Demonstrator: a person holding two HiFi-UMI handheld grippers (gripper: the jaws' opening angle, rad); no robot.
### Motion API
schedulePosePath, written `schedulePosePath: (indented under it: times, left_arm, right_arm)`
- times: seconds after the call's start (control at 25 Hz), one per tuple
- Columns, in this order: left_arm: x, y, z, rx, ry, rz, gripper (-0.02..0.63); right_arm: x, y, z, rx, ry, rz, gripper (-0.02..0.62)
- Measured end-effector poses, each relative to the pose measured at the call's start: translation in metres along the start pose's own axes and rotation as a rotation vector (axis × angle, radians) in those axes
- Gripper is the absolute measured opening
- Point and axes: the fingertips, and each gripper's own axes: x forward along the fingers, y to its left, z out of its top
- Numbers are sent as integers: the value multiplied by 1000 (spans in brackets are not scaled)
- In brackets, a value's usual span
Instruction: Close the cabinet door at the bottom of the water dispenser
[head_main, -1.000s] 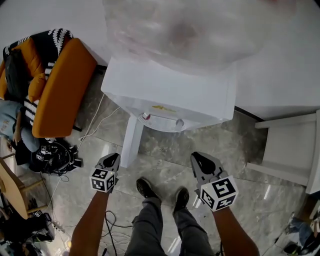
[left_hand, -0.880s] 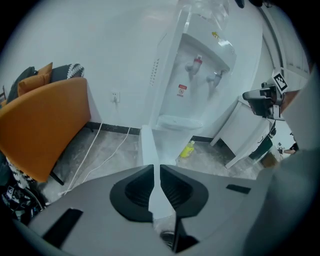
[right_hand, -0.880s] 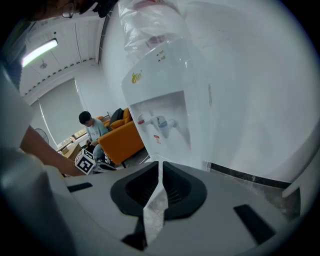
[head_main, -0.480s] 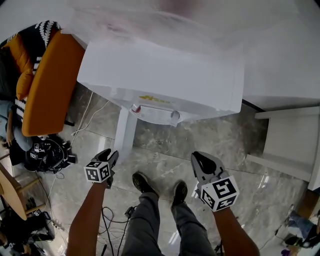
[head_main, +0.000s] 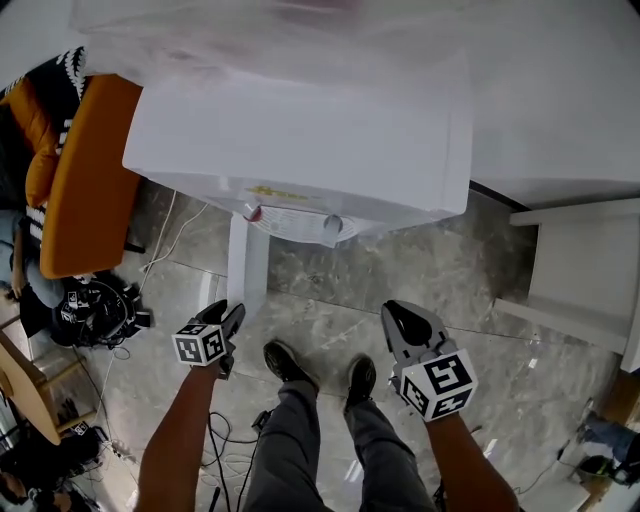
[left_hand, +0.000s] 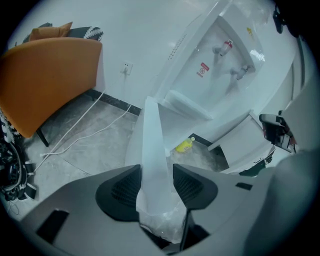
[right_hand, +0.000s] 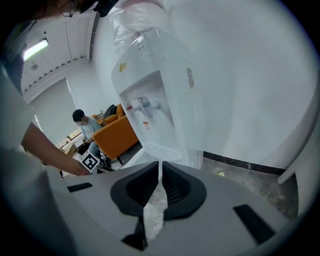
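The white water dispenser (head_main: 300, 130) stands in front of me, with a red and a blue tap. Its bottom cabinet door (head_main: 246, 270) hangs open toward me, edge-on. In the left gripper view the door's (left_hand: 151, 145) outer edge rises between the two jaws of my left gripper (left_hand: 156, 172). The jaws are opening and the pads do not press on the door. In the head view that left gripper (head_main: 226, 317) sits at the door's lower end. My right gripper (head_main: 405, 322) hovers right of my feet, shut and empty, and it points at the dispenser (right_hand: 155, 95).
An orange sofa (head_main: 85, 180) stands to the left, with white cables (head_main: 165, 250) and a black bundle (head_main: 95, 310) on the floor. White furniture (head_main: 585, 280) stands at the right. A yellow bottle (left_hand: 185, 145) lies by the open cabinet. A person (right_hand: 82, 122) sits on the sofa.
Both grippers have sunk lower. The left one has rolled and come up to the open door's edge, and the dispenser now fills more of the head view.
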Motion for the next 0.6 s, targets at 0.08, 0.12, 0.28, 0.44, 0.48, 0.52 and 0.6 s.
schedulePosePath:
  times: [0.08,0.12,0.28,0.44,0.48,0.52,0.6]
  left_arm:
    - [3,-11,-4,4,11,-17,199]
    - [5,-17,-5,8,18,-26,199]
    - [17,-46,-10,26,42,-71,198]
    - [31,-73,-11,54,59,-109,198]
    - [35,-80,-10,60,60,-118,198]
    - [39,-86,-9,65,60,-126,198]
    - [46,-96,-6,72,58,-141,198]
  right_arm:
    - [-2,-2,-1,10,-5,-2,32]
    - [-4,-3,-1,15,-8,-4,31]
    - [-12,-9,-3,31,-21,-12,32]
    - [-22,-21,-8,52,-29,-30,32]
    - [-24,-25,-10,59,-30,-36,32]
    - [-27,-28,-12,65,-30,-42,31]
    - [-31,-35,-16,79,-29,-56,31]
